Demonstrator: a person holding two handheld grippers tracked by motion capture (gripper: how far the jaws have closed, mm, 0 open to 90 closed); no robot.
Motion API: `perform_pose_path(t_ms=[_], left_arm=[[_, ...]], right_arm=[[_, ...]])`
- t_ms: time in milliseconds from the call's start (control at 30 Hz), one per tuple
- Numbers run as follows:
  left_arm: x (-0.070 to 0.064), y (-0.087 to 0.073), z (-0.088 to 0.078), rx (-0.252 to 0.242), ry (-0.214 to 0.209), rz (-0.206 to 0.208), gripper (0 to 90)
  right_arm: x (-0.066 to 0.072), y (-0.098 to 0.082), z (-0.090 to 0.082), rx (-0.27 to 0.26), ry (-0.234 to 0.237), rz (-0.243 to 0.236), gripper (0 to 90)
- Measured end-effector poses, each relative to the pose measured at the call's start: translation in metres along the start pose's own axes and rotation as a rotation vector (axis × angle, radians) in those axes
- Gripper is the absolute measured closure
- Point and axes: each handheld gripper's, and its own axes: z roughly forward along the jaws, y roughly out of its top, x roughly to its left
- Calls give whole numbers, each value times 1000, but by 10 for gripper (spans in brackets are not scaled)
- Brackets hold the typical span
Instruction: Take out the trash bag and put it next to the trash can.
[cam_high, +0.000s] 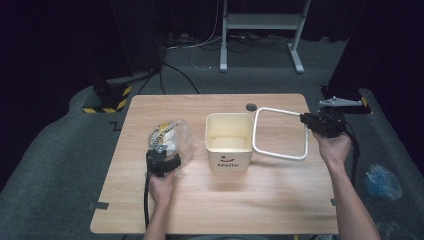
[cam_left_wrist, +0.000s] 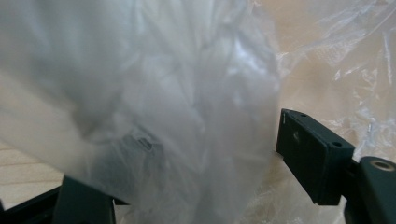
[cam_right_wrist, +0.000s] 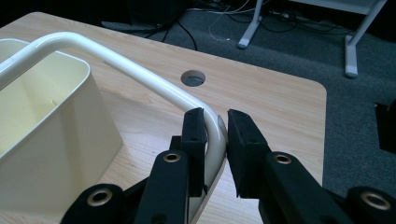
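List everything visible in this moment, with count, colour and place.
bin: 1, cream, table middle, open top
ring frame: 1, white, right of bin, one corner clamped
plastic bag: 1, clear with yellow print, left of bin
table: 1, light wood
table hole: 1, grey, far edge
desk frame: 1, white, on floor behind
floor bag: 1, bluish, right of table
left tool: 1, black, around plastic bag
right tool: 1, black, gripping ring frame
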Motion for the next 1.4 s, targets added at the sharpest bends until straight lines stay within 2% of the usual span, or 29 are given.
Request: perform_pose_path(t_ms=[1400], left_arm=[[0,0,0,-1,1,-1,301]], right_arm=[[26,15,14,4,37,-19,778]])
